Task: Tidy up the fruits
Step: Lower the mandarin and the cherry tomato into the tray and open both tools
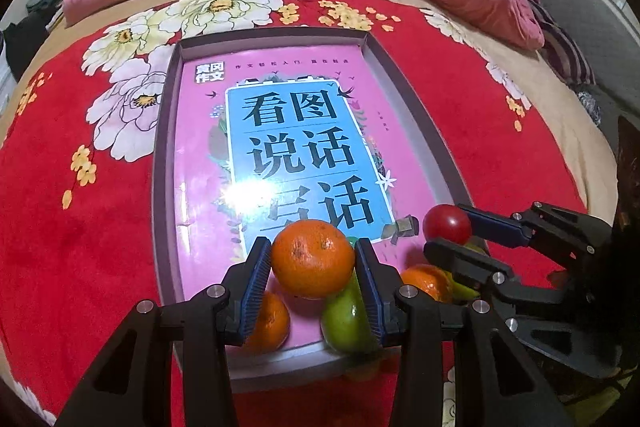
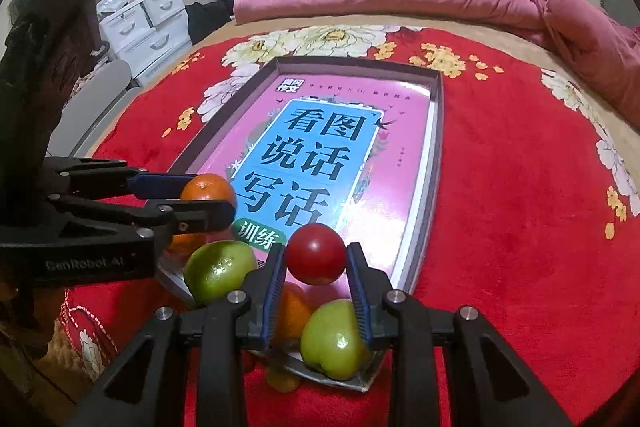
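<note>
Orange (image 1: 311, 258) and red tomato (image 2: 316, 253) lifted above tray (image 1: 162, 163); green apples (image 2: 334, 339), another orange (image 1: 269, 323) lie at near end.

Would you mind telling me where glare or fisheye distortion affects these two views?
Left wrist view: a bright glare patch washes out part of the book cover just beyond the held orange. Right wrist view: only faint sheen on the book; both views bow the tray's edges and darken at the corners.

both wrists close (tray (image 1: 160, 163) shared)
</note>
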A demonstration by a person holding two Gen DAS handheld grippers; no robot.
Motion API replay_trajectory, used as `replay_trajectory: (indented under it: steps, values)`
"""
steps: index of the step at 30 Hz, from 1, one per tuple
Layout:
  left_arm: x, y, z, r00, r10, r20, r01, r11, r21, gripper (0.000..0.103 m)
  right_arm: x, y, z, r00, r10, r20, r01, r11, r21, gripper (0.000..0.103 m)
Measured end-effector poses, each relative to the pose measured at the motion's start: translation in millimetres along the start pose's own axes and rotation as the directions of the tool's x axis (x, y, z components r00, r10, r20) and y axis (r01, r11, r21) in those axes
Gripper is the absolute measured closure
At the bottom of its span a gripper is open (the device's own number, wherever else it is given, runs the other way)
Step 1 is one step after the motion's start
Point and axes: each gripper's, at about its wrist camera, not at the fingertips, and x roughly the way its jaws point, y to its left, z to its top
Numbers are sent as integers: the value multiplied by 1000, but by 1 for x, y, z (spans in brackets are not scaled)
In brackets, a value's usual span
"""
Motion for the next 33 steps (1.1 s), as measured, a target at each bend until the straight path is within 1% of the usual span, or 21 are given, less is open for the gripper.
replay_trajectory:
  steps: [10, 12, 16, 25, 33]
  values:
    - [11, 6, 2, 1000, 0, -10, 0, 1000, -25, 59, 14, 2, 0, 997, -27, -69, 26, 1000, -6, 72]
    - [13, 8, 2, 1000, 1, -14, -2, 1000, -30, 59, 13, 2, 0, 997, -29, -71, 29, 1000, -5, 72]
    - [16, 12, 0, 999, -33, -21, 32, 998, -56, 59, 13, 2, 0, 996, -38, -77, 38, 999, 3, 72]
    - [22, 8, -3, 999, -34, -40, 32, 998, -56, 59, 17, -1, 2, 993, -55, -108, 60, 997, 43, 72]
    - [20, 9, -3, 998, -47, -31, 45, 997, -61, 59, 17, -2, 1, 993, -52, -106, 58, 997, 49, 72]
